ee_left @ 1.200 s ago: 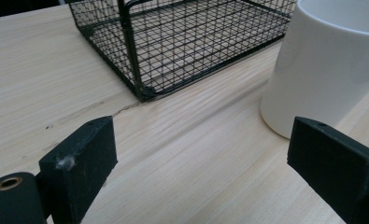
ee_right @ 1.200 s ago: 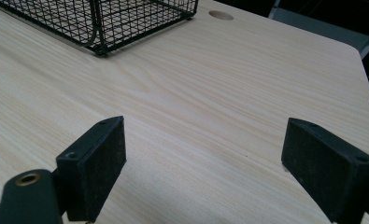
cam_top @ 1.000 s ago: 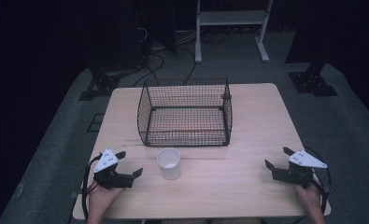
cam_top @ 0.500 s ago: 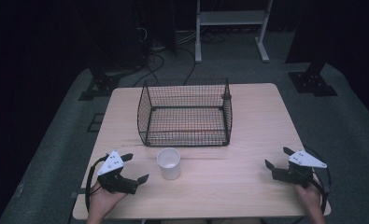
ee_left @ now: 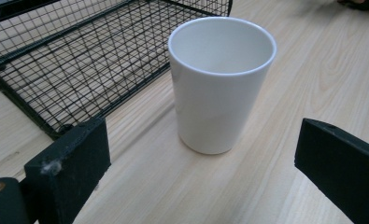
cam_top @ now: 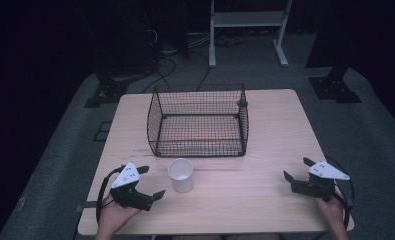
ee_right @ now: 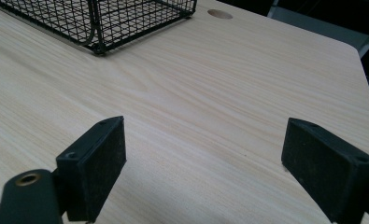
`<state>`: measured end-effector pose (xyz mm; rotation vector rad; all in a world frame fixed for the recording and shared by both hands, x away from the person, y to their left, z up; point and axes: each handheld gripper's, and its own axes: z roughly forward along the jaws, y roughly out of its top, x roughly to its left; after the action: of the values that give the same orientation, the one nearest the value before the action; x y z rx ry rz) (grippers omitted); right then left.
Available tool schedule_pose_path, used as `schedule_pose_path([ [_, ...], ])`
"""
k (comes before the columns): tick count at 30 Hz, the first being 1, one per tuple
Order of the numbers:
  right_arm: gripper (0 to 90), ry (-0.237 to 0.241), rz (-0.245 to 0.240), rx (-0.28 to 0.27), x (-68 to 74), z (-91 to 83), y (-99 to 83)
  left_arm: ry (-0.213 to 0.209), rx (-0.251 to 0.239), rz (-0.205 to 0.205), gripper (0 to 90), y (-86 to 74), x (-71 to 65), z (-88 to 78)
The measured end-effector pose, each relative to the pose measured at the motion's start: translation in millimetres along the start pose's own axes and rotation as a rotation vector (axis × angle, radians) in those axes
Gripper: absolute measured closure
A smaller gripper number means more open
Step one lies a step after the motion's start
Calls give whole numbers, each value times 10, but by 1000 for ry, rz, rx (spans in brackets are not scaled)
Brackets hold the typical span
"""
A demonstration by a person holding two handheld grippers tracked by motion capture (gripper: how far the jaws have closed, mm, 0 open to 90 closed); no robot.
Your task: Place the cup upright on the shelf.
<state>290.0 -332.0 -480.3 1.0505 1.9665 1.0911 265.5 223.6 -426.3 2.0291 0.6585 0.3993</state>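
Tongs first: left tongs sit released, jaws spread wide, w/ the plain white tapered plastic cup just ahead of them and a bit to their right, near but not touching. From the left gripper view the cup stands upright and empty between the lines of the two black jaws, still beyond their tips. Looks like a lined-up approach: jaws set wider than the cup so they can slide round it w/o knocking it over.

Right tongs are released too, nothing betw. the jaws, parked well apart from the cup at the far right of the pale wooden tabletop. Prob. just waiting so the left has room.

Black wire-mesh basket sits beyond the cup, away from both tongs, open top up and empty as far as I can see. Its near wall is close behind the cup, so it's likely the drop spot, placed for a short lift.

Vs a sec ago: left tongs have swung round and eased nearer the cup, now angled at it more squarely. Right tongs, cup and basket haven't shifted. No grip yet; the closing-in is what's left.
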Motion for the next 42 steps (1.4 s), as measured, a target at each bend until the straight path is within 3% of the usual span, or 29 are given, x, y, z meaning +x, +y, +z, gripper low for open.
schedule_pose_path([
  [10,131,-1,-3,1,2,0,0,-25,21,24,26,107,-55,96],
  [23,131,0,-6,-2,4,0,1,-70,71,22,26,164,-70,263],
  [42,131,2,-8,-4,4,-1,1,-87,126,40,25,258,-72,453],
])
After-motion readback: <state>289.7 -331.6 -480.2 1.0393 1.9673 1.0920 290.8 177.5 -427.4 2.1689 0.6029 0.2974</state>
